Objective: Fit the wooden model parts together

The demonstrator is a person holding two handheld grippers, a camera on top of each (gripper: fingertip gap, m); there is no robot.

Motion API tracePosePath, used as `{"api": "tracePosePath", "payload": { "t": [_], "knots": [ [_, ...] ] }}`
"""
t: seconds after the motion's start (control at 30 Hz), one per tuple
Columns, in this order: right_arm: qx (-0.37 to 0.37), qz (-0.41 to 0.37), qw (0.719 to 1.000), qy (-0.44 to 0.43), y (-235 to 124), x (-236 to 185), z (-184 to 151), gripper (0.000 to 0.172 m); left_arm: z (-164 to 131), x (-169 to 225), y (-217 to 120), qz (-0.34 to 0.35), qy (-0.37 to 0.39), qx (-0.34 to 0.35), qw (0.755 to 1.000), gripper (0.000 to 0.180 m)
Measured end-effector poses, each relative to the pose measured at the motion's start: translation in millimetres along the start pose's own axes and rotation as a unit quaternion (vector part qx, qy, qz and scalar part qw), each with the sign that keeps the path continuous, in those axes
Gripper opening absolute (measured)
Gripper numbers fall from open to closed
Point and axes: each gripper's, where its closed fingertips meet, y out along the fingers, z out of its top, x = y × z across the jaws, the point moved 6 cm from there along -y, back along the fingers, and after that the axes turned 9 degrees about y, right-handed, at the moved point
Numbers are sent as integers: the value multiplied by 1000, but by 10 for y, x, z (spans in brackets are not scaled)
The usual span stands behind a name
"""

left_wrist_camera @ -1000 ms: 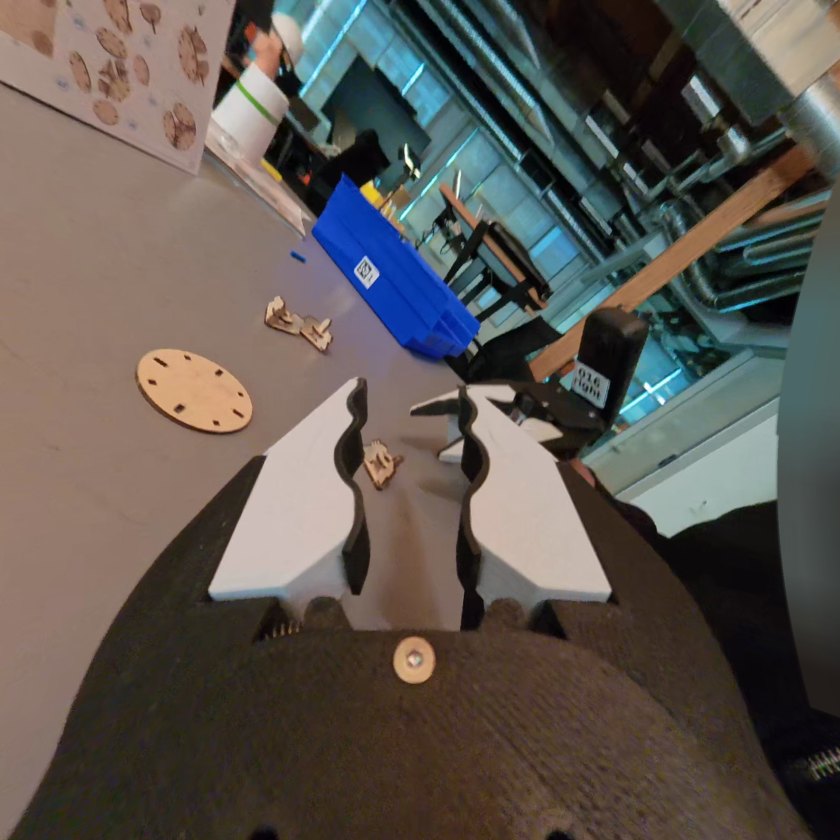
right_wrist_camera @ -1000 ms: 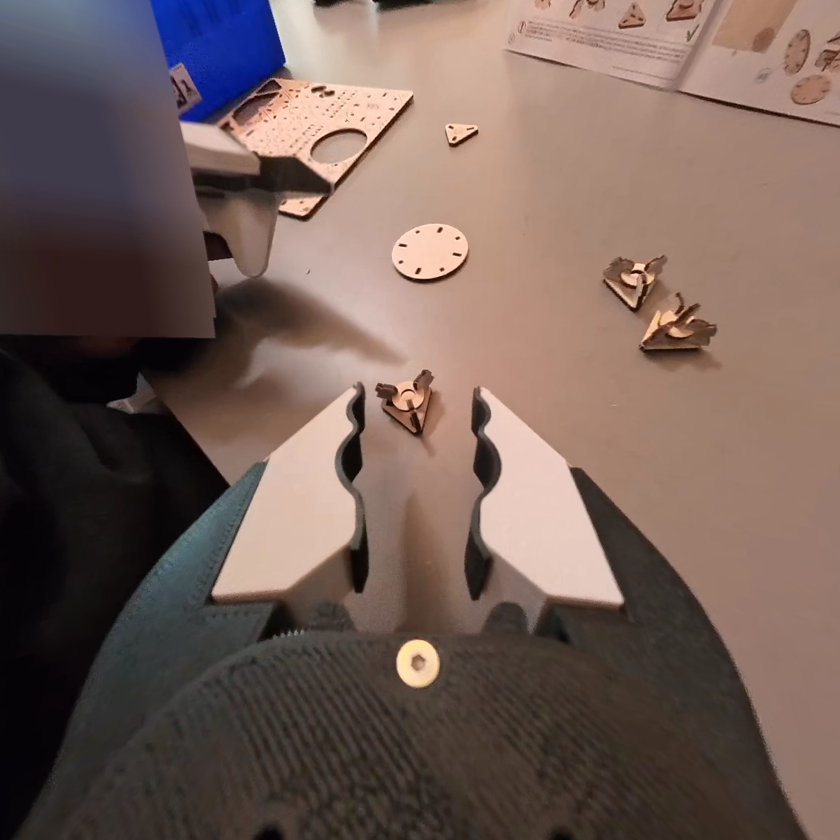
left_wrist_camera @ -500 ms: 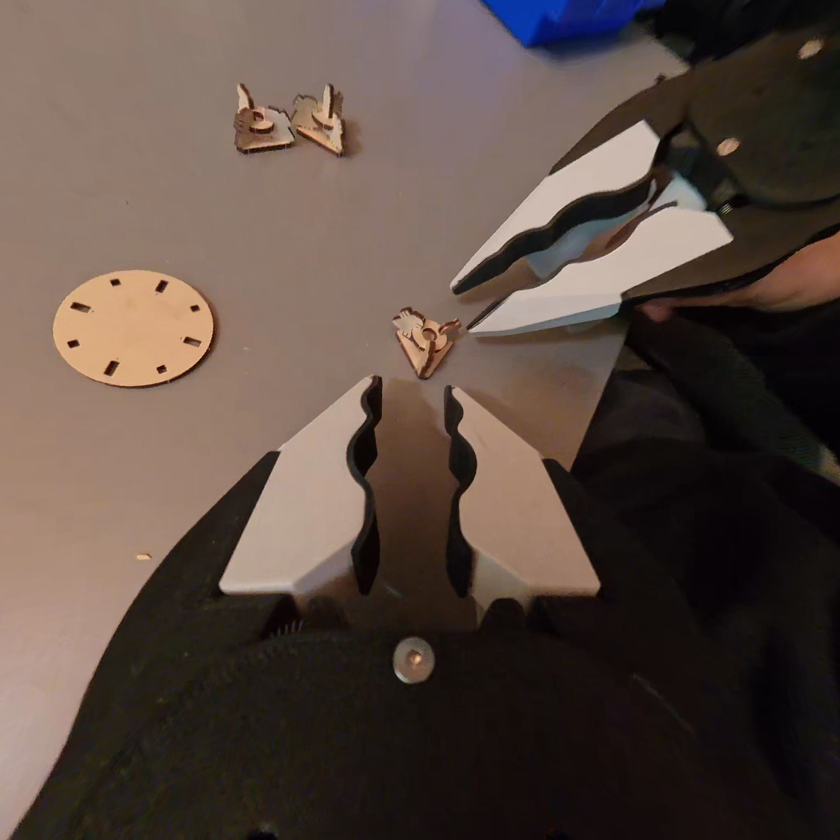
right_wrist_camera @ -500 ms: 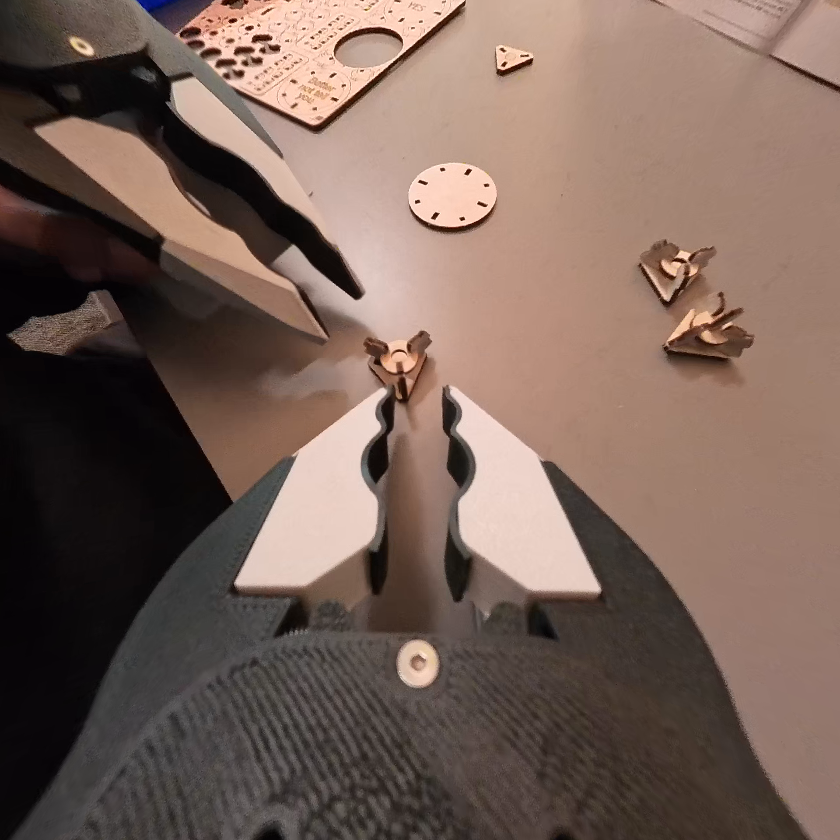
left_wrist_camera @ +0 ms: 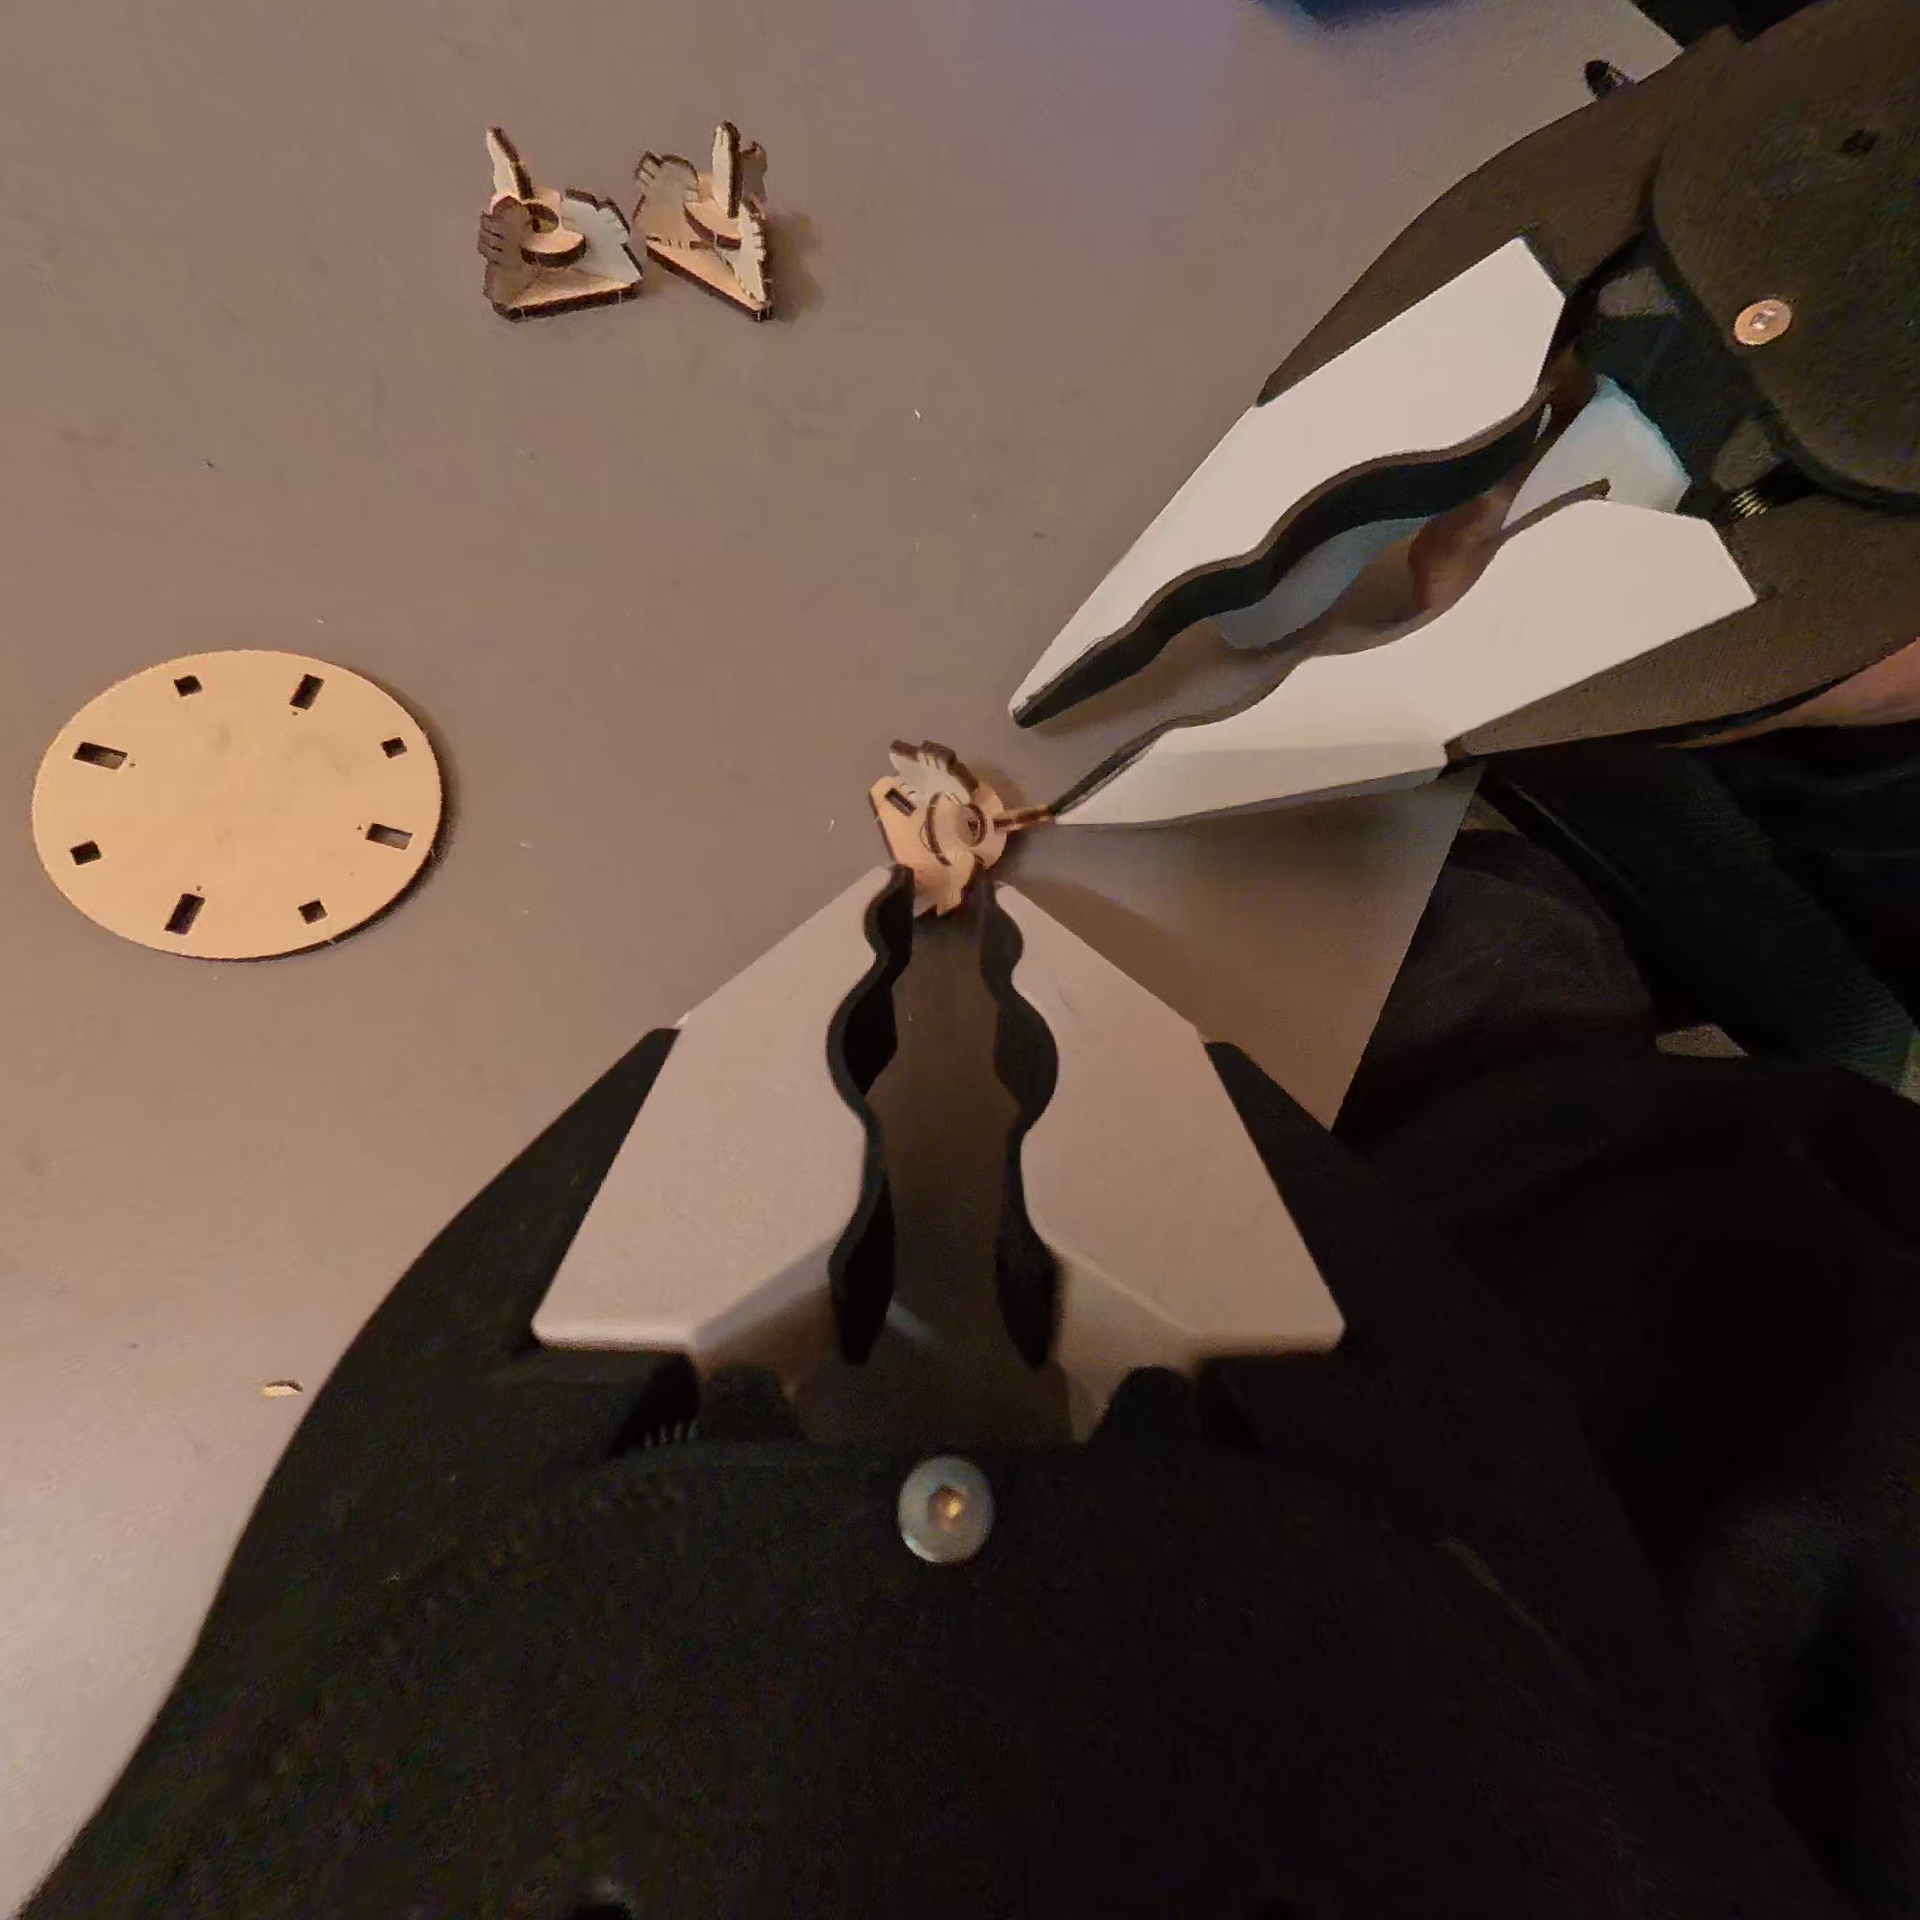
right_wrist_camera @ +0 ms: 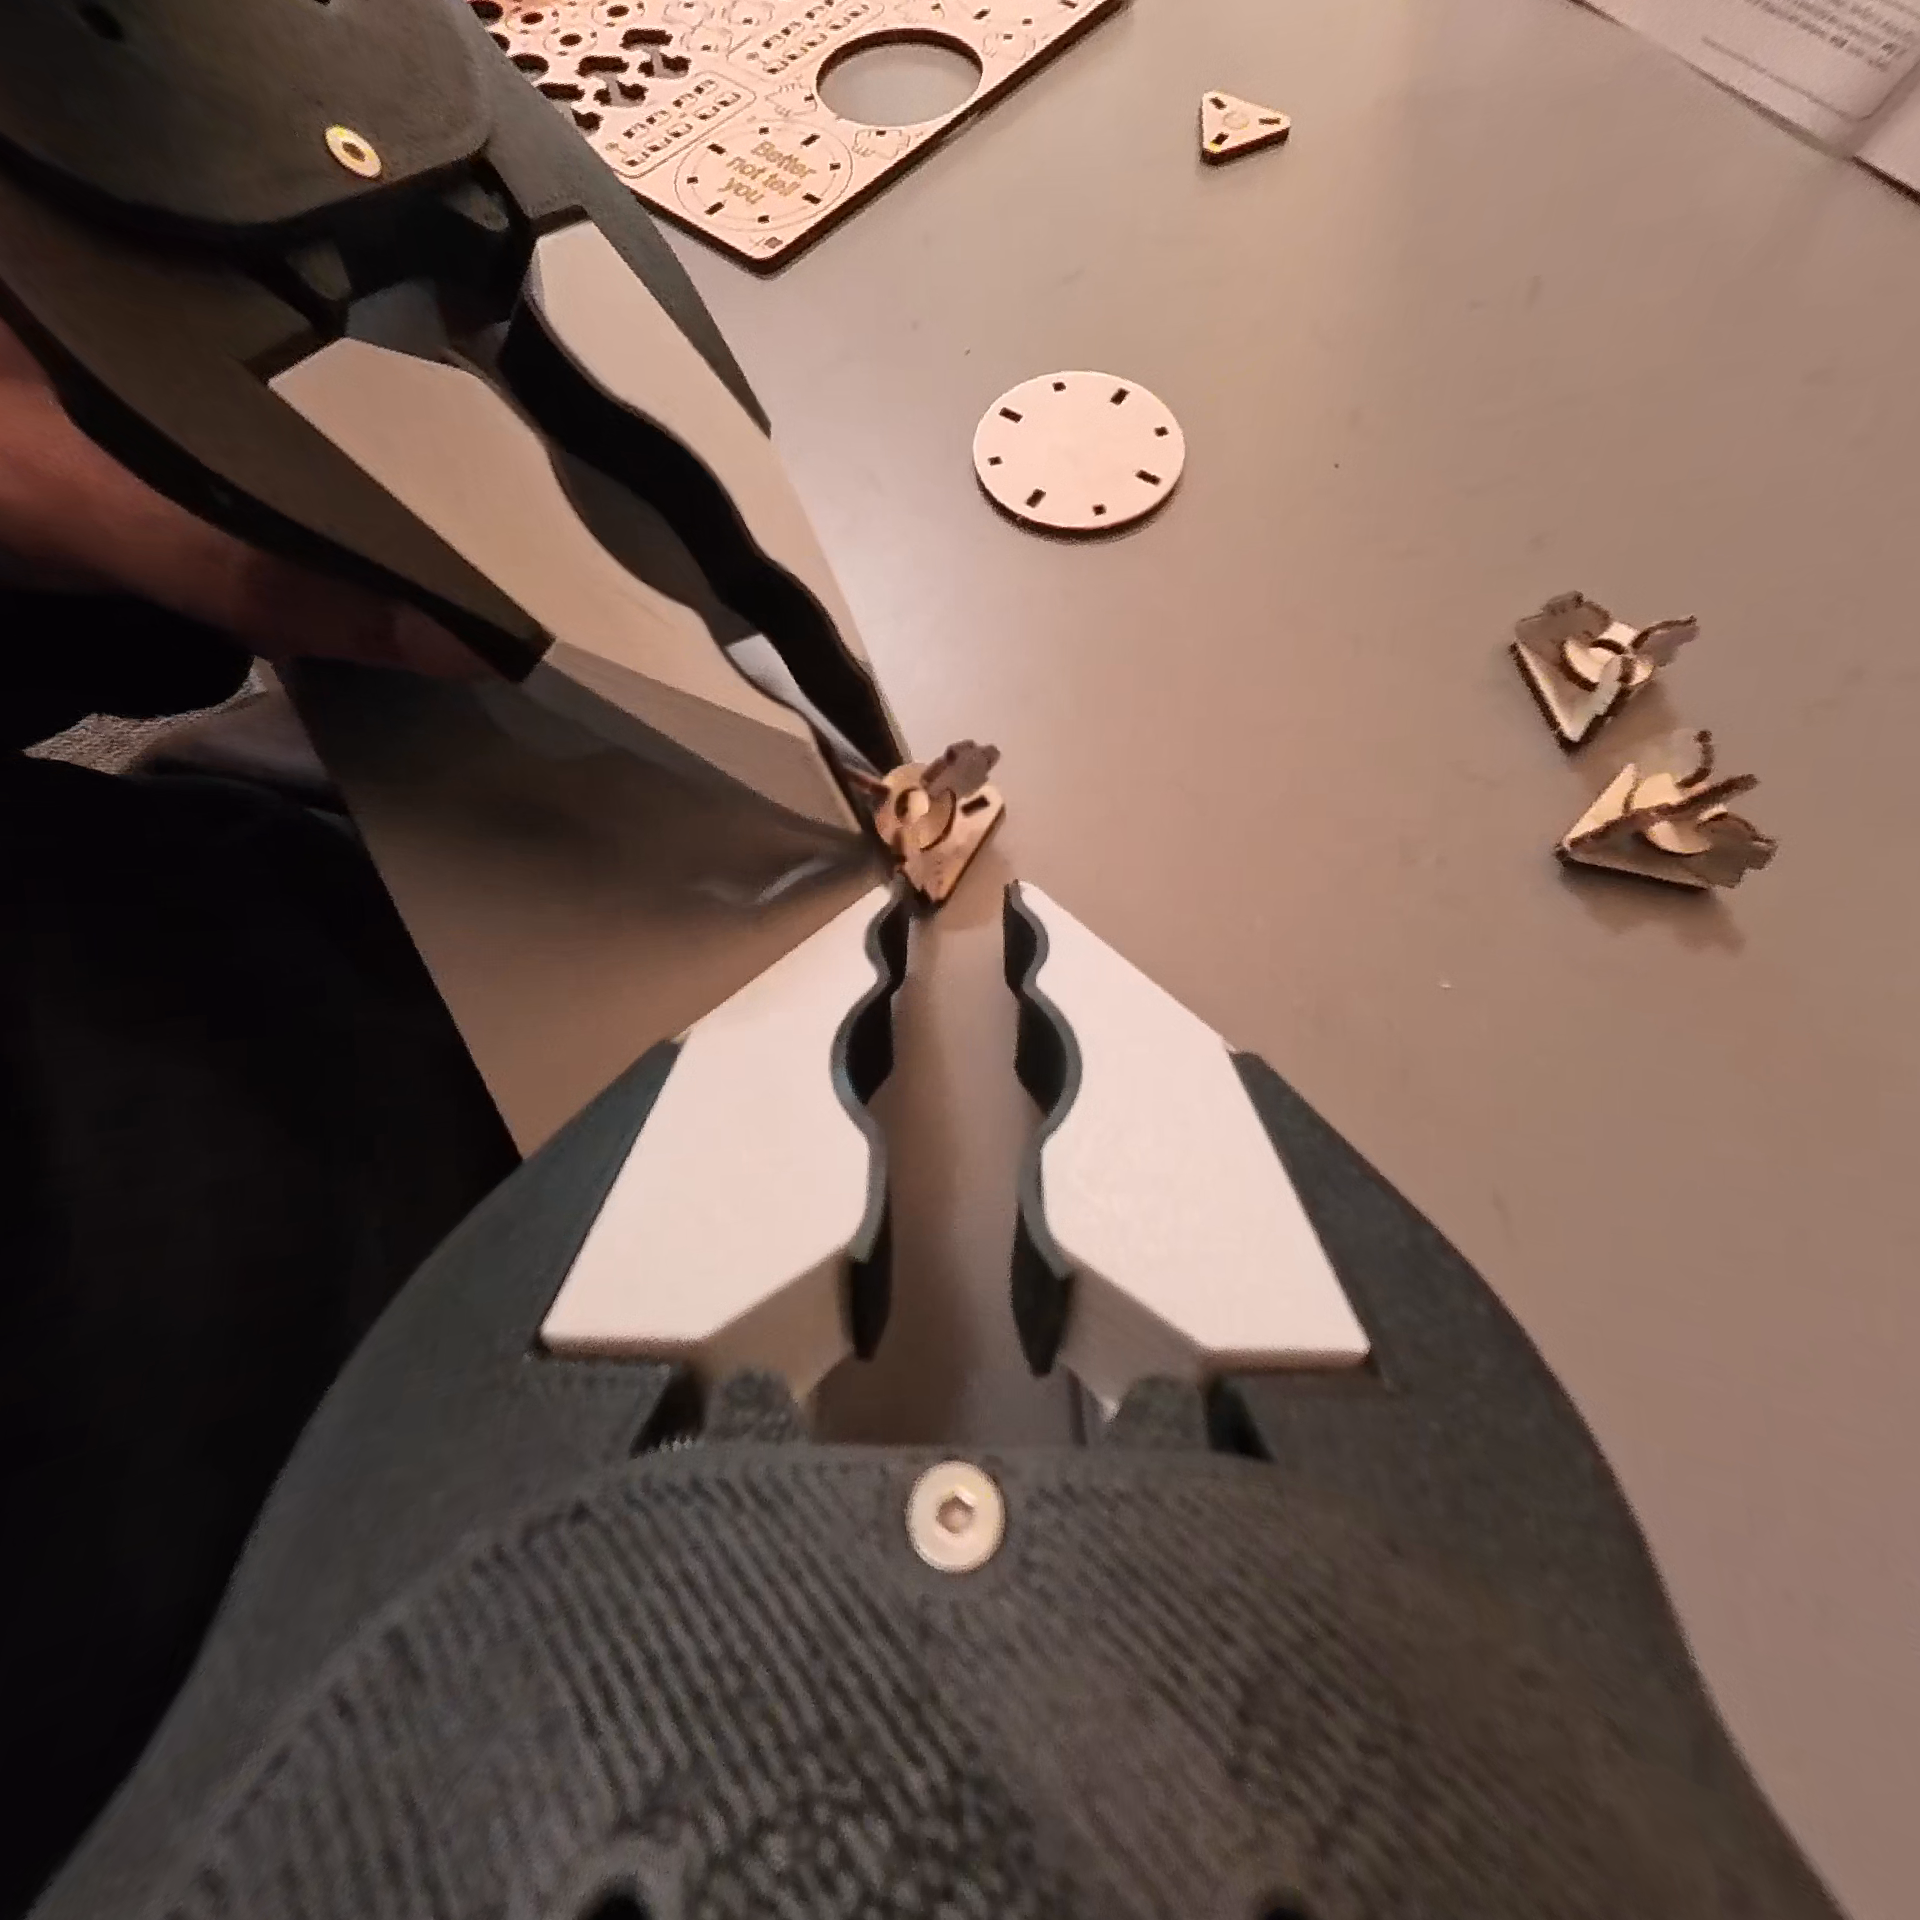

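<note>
**A:** Where's the small wooden piece [left_wrist_camera: 935, 821]?

**B:** On the grey worktop [left_wrist_camera: 582, 499], well apart from the slotted wooden disc [left_wrist_camera: 237, 805], nearer the worktop's edge than the disc is. It's a triangular base with notched tabs standing around a ring.

**A:** And the tools?

**B:** The left hand-held gripper [left_wrist_camera: 943, 891] seems to pinch one corner between nearly closed tips. The right hand-held gripper [right_wrist_camera: 956, 899] is slightly open, with one fingertip touching the piece. Two similar pieces [left_wrist_camera: 623, 229] sit beyond the disc.
</note>
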Motion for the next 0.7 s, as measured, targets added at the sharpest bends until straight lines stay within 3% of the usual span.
{"api": "tracePosePath", "payload": {
  "t": [0.37,0.7],
  "knots": [
    [10,1,1000,-4,-24,-38,52,14,4,-39,1,-9,-16,2,1000,1],
    [15,-51,998,-46,4,-35,75,17,5,-11,15,-3,3,-5,1000,2]
  ]
}}
